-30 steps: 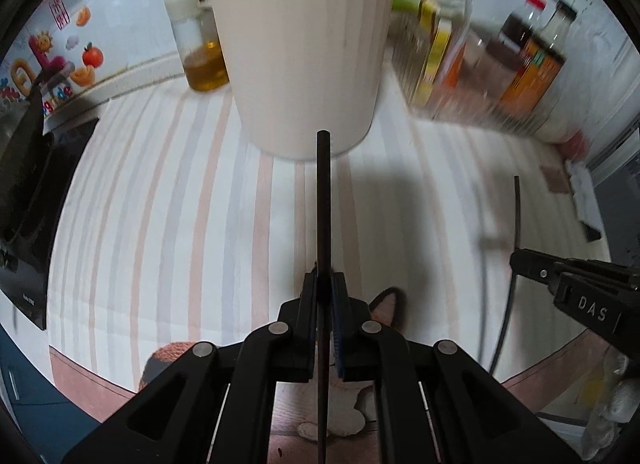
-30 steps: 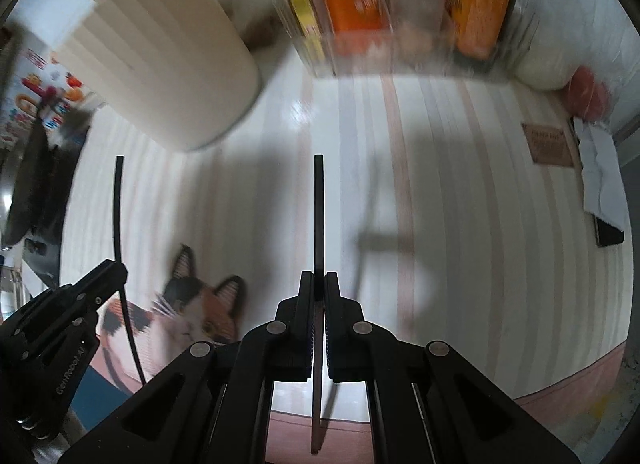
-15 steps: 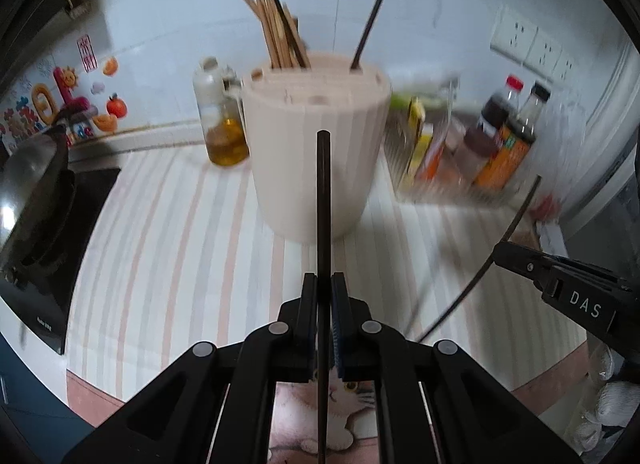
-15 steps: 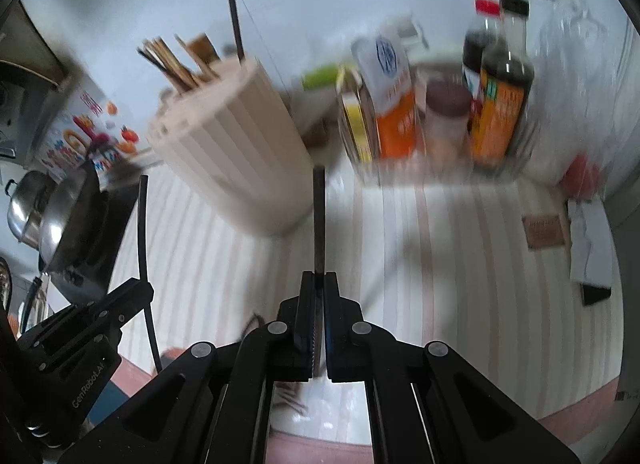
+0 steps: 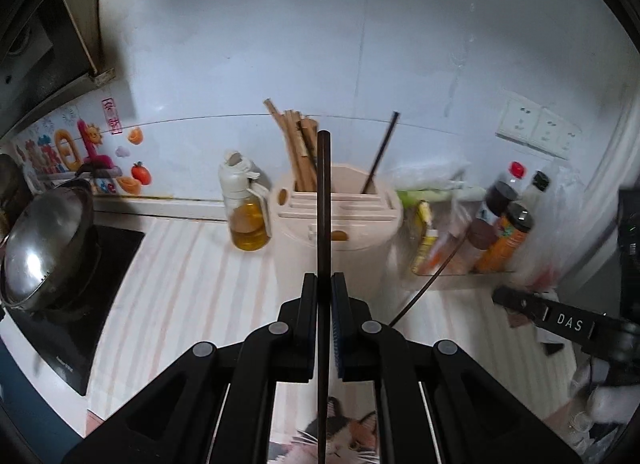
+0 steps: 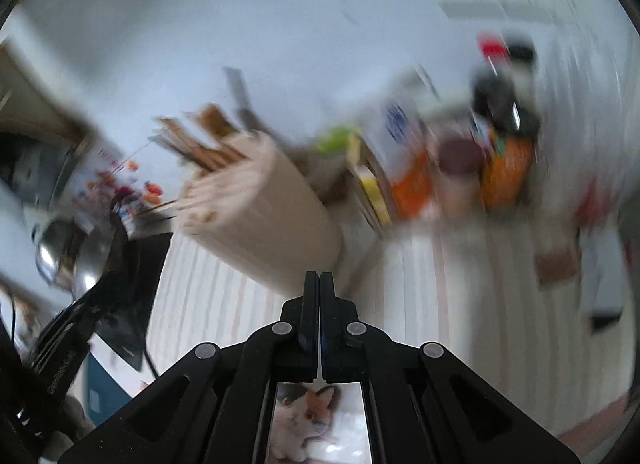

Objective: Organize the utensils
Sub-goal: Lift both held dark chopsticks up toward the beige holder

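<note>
My left gripper (image 5: 323,280) is shut on a black chopstick (image 5: 323,191) that points up in front of the beige utensil holder (image 5: 352,256). Wooden chopsticks (image 5: 298,151) and one black chopstick (image 5: 380,151) stand in the holder's slots. In the blurred right wrist view my right gripper (image 6: 320,278) has its jaws closing, pads together, with nothing visible between them. The left wrist view shows it (image 5: 500,298) low on the right. Left of its tip a second thin dark chopstick (image 5: 432,284) slants, apart from it. The holder (image 6: 260,219) lies ahead of the right gripper.
An oil bottle (image 5: 248,219) stands left of the holder. A steel pan (image 5: 44,244) sits on the black stove (image 5: 112,276) at far left. Sauce bottles and packets (image 5: 500,232) fill a rack at right. A cat-print mat (image 5: 348,440) lies at the striped counter's front edge.
Both grippers rose and tilted up, so the holder's top came into view. The black chopstick once in the right gripper no longer shows between its jaws. The left keeps its chopstick.
</note>
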A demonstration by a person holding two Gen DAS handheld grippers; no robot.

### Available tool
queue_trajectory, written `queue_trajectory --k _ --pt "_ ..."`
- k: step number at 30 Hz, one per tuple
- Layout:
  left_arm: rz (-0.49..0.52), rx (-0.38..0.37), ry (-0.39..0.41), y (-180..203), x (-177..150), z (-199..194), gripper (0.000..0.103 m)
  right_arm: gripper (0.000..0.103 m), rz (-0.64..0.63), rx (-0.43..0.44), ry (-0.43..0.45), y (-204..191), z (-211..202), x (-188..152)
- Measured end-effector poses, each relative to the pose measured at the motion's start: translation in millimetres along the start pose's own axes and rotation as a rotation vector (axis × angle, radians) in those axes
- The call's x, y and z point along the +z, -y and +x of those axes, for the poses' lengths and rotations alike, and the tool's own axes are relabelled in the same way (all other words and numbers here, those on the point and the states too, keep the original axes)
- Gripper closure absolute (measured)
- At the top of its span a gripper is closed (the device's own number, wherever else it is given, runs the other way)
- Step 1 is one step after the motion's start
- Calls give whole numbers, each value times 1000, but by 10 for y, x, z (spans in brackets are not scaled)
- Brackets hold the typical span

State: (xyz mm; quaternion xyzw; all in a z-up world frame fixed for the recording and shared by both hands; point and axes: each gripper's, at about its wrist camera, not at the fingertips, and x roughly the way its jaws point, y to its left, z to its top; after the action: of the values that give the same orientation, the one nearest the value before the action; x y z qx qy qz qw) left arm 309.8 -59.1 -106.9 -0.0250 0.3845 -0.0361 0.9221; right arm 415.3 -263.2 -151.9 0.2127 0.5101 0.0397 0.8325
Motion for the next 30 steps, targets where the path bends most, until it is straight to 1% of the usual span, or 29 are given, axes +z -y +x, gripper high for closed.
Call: queue_trajectory --k 2,3,5,6,8,10,11,13,14,16,18,20,21,24,25,26,27,28,30 --pt "-19 20 -20 -33 -20 107 99 100 136 -6 -60 286 196 -20" --pt "-31 27 -32 -46 -36 164 99 97 198 -15 -93 426 322 -39" --pt "-64 42 -64 -101 -71 326 99 76 295 -42 -137 632 540 -72" --pt "-70 53 -71 -121 -77 375 99 74 333 -30 -140 713 657 -76" --pt "-101 69 -106 -202 -103 532 99 70 371 -40 -142 804 860 -84" --pt "-113 99 -122 -258 -106 636 99 70 443 -30 -168 914 1086 -85" --pt "-120 110 -127 -277 -103 666 99 70 504 -32 -187 997 1220 -99" --pt "-131 146 -130 -330 -87 735 99 70 558 -60 -211 1073 1384 -102" --pt "-132 165 -131 -350 -76 770 99 70 576 -87 -219 1101 1468 -98" --pt "-146 187 -141 -404 -61 850 99 70 562 -156 -229 1084 1617 -59" --pt "-147 213 -144 -429 -49 913 99 70 539 -235 -265 1039 1801 -5" --pt "-163 218 -157 -472 -50 981 99 69 542 -275 -291 999 1942 33" --pt "-165 221 -159 -483 -46 1004 99 69 521 -313 -289 939 1976 82" --pt "-173 224 -171 -513 -57 1062 99 69 422 -420 -331 745 2102 207" --pt "-172 224 -175 -516 -63 1073 99 77 387 -453 -346 686 2136 238" --pt "-174 218 -181 -522 -79 1080 99 87 326 -482 -355 610 2166 258" --pt "-176 214 -185 -523 -80 1083 99 92 296 -467 -364 570 2181 254" --pt "-175 209 -188 -522 -99 1079 99 91 258 -469 -387 527 2191 236" --pt "-180 194 -197 -522 -140 1059 99 95 175 -425 -422 459 2150 159"
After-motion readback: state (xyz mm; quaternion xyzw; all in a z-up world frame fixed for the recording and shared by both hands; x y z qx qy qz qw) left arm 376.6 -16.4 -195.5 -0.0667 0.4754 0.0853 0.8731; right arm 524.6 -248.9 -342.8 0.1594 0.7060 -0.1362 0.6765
